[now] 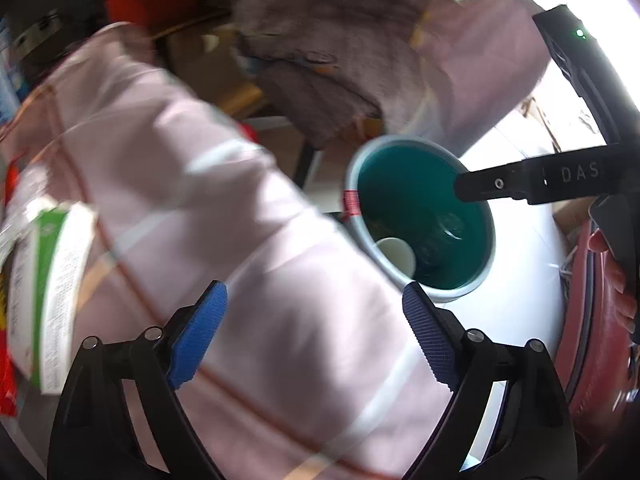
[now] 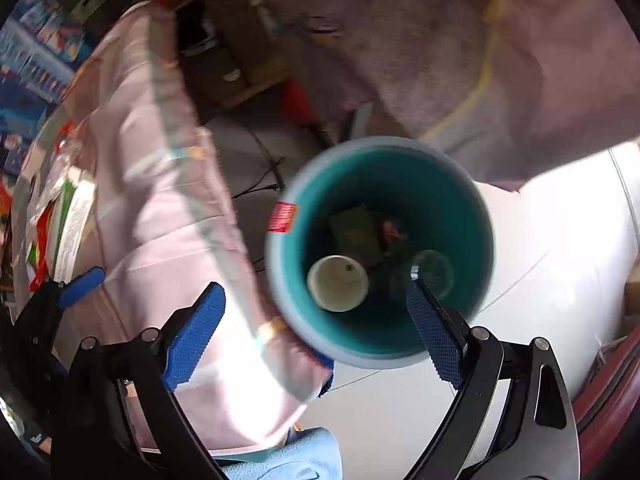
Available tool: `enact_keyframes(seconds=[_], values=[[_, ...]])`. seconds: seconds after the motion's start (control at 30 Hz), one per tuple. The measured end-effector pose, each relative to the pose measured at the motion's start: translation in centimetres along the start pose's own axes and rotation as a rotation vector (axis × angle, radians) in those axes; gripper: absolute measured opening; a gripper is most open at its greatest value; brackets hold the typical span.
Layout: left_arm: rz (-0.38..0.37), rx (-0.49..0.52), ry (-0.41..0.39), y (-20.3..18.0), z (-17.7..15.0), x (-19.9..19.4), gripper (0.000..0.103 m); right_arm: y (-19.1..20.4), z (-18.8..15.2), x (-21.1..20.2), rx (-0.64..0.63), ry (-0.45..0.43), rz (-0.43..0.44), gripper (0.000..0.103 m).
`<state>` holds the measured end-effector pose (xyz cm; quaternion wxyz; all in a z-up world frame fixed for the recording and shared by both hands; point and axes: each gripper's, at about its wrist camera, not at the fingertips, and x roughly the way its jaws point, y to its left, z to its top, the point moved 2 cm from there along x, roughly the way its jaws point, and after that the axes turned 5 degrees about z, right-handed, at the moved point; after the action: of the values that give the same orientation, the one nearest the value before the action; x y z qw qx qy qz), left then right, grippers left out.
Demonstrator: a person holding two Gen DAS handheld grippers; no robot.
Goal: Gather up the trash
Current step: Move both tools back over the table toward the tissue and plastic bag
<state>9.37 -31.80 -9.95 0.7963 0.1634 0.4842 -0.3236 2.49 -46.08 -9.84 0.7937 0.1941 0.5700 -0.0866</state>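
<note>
A round bin [image 1: 400,176] with a teal inside stands on the pale floor beside the bed. It holds a white paper cup [image 1: 396,254] and other rubbish. My left gripper [image 1: 316,336] is open over the pink bedding, with nothing between its blue pads. From the right wrist view I look straight down into the bin [image 2: 360,172], where the white cup [image 2: 338,282], a green packet [image 2: 356,232] and a clear lid [image 2: 434,272] lie. My right gripper [image 2: 316,336] is open and empty above the bin's near rim. A green-and-white carton [image 1: 48,280] lies on the bed at the left.
Pink striped bedding [image 1: 240,220] fills the left and a greyish-pink blanket [image 1: 340,40] hangs behind the bin. A red wrapper [image 1: 8,380] lies by the carton. Cables [image 2: 264,184] run over the floor, and a light blue cloth [image 2: 296,460] lies near the bottom edge.
</note>
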Motion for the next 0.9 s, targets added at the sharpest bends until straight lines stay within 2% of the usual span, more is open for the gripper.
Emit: enact_keyframes(seconds=[0.37,0.6,0.9], values=[[0.072,-0.166,-0.074,10.3,-4.0,-6.0,0.092,11.2,0.1,0.6,-0.149,0.028,0.008,0.088],[0.164,-0.275,-0.130,18.0,-6.4,-9.7,0.094,17.5,1.0,0.8,-0.243,0.034,-0.001,0.088],[0.263,-0.446,-0.109,29.5,-9.6,-10.8,0.095,24.3,4.1,1.9,-0.325,0.044,-0.018,0.088]])
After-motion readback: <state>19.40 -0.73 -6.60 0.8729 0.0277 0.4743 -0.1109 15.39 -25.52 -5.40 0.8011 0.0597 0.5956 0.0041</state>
